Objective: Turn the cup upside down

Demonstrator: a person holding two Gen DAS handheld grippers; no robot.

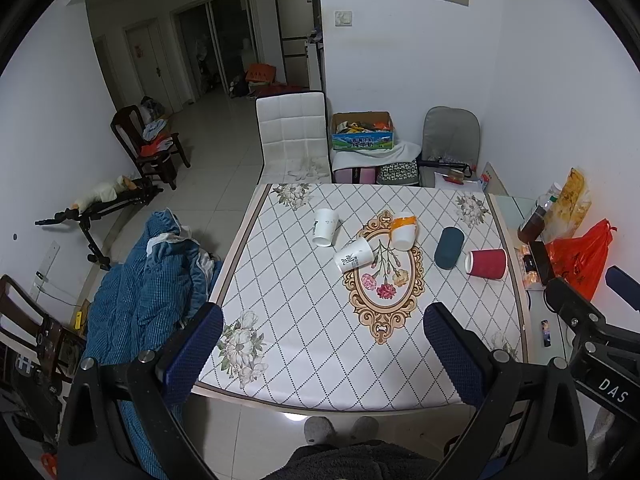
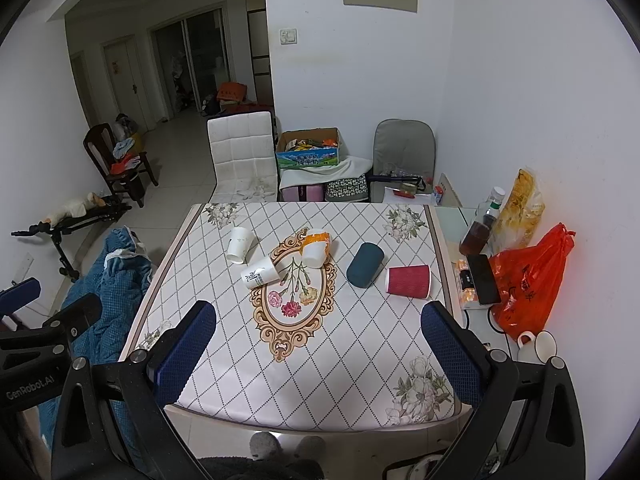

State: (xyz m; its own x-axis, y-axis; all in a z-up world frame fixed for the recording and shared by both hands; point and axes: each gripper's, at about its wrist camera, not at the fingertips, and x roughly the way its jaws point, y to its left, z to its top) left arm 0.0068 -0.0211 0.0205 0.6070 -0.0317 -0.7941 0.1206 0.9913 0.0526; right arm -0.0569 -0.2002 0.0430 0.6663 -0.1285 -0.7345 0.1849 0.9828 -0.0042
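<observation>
Several paper cups lie on their sides on the table [image 1: 280, 340]: a white cup [image 1: 325, 227] [image 2: 239, 244], a white printed cup [image 1: 354, 255] [image 2: 260, 273], an orange-and-white cup [image 1: 403, 233] [image 2: 316, 248], a dark teal cup [image 1: 449, 247] [image 2: 365, 265] and a red cup [image 1: 486, 264] [image 2: 408, 281]. My left gripper [image 1: 323, 320] is open and empty, held high above the table's near edge. My right gripper [image 2: 319, 318] is open and empty at about the same height, to its right.
A white chair [image 1: 294, 138] and a cardboard box [image 1: 362, 130] stand behind the table. A blue quilt [image 1: 140, 292] lies to the left. A bottle [image 2: 478, 228], a phone [image 2: 482, 278], a red plastic bag [image 2: 530, 280] and a white mug [image 2: 540, 344] sit along the right side.
</observation>
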